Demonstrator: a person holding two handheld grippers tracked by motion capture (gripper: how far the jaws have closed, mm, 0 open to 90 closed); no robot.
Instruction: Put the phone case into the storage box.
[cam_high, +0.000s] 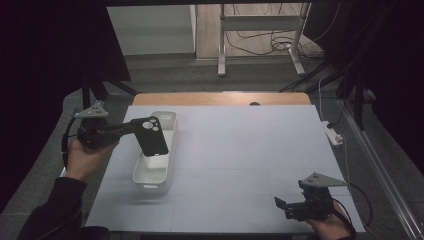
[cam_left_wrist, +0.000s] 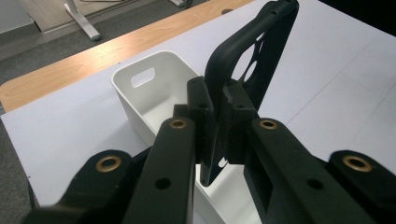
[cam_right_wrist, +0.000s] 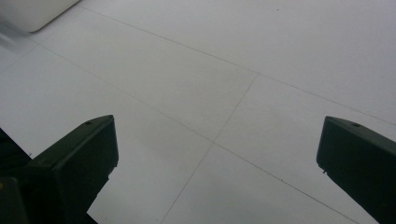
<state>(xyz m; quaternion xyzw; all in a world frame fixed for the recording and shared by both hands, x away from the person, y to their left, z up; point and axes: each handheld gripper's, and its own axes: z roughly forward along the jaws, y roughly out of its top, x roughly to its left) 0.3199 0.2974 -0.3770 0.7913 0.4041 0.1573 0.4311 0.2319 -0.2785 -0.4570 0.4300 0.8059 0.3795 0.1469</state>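
While the left gripper (cam_high: 134, 126) clamps a black phone case (cam_high: 152, 136) by its edge, the case hangs tilted over the white bin (cam_high: 168, 119) on the table's (cam_high: 240, 150) left side. Right gripper (cam_high: 280, 204) rests near the front right corner, jaws wide, nothing between them.

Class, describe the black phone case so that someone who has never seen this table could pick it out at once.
Start at the pale blue table top and go to its left side, where a long white bin lies. Just above that bin the left claw pinches the phone case. It is the flat black shell with round camera cut-outs, dark against the white bin.
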